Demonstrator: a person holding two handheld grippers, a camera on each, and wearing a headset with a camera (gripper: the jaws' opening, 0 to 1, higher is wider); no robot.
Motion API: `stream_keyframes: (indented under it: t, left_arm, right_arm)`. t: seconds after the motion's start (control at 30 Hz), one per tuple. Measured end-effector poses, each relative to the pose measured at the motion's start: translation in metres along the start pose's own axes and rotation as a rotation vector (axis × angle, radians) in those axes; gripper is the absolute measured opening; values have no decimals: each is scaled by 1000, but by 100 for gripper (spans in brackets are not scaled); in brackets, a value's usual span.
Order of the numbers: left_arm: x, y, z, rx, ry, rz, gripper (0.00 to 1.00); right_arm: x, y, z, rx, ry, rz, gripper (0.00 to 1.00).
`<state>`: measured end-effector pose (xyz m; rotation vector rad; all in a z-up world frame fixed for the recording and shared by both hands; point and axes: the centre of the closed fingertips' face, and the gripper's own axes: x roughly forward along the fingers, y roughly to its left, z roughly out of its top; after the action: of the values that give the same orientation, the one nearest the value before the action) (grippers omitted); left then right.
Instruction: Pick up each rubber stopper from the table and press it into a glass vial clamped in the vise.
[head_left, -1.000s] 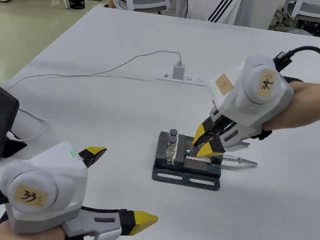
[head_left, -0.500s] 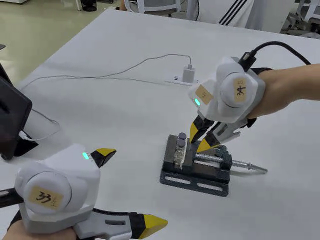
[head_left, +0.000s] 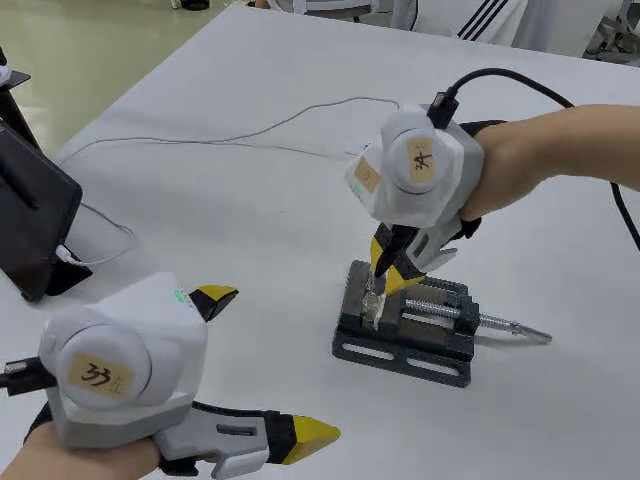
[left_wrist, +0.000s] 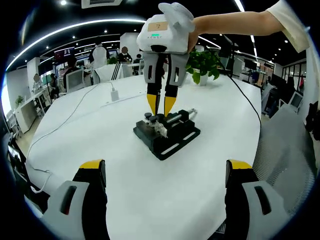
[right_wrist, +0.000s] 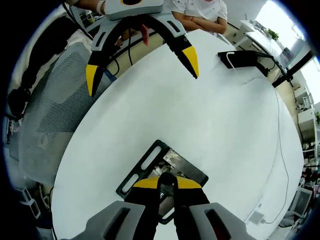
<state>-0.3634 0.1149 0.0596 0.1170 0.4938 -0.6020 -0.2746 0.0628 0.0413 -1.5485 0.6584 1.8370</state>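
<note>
Right gripper view shows a dark rubber stopper (right_wrist: 166, 178) pinched between the yellow fingers (right_wrist: 187, 184) of the right gripper (right_wrist: 166, 184), which are closed on it with only the stopper's width between them. Straight below the stopper is the top of a glass vial (head_left: 372, 308), which stands upright in the black vise (head_left: 420, 340). In the head view the right gripper points steeply down, its tips right at the mouth of the vial. I cannot tell from any view whether the stopper is already touching the glass.

The vise sits flat on the white worktop (head_left: 250, 230). Its slotted base flange faces the person, and its silver screw handle (head_left: 512, 329) sticks out to the right.

The left gripper (left_wrist: 166, 167) is held low at the near left of the worktop, well apart from the vise. Its fingers are spread wide with nothing between them, and its own view looks across the bare worktop at the vise and the right gripper above it.

Farther out, a thin white cable (head_left: 250, 133) runs across the worktop behind the vise, passing out of sight behind the right gripper. A black flat device (head_left: 35, 215) stands tilted at the left edge of the worktop, with a white lead plugged in at its foot. A black cable (head_left: 520, 85) leaves the top of the right gripper and arcs over the person's forearm.
</note>
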Motion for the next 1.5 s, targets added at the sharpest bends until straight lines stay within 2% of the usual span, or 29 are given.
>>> stream_keyframes:
  t: [0.2,0.53,0.83,1.0,1.17,1.23,1.27,1.33,1.37,1.5]
  left_arm:
    - [0,-1,-2,-7,1,-2,99]
    - [-2,0,-6,-20,5,0,99]
    - [-1,-2,-9,-29,8,-6,98]
    - [-1,-2,-8,-28,4,-4,98]
    - [1,-2,-7,-31,-1,-5,98]
    - [1,-3,-7,-32,-1,-4,98]
    - [2,-3,-7,-33,-3,-6,98]
    - [3,-4,-7,-36,-3,-8,98]
    - [4,-4,-8,-36,0,-10,98]
    - [4,-6,-6,-35,-4,-15,98]
  right_arm:
    - [6,1,-2,5,28,13,4]
    - [11,1,-1,5,42,19,4]
    - [13,0,0,4,88,27,4]
    - [13,0,-1,75,87,16,4]
    - [14,-1,-1,199,80,21,3]
    - [14,-3,-1,217,82,22,3]
    - [14,-1,-1,266,86,24,3]
    - [14,-2,0,285,87,35,3]
    - [14,-2,0,318,91,43,3]
    - [14,-4,1,337,102,36,3]
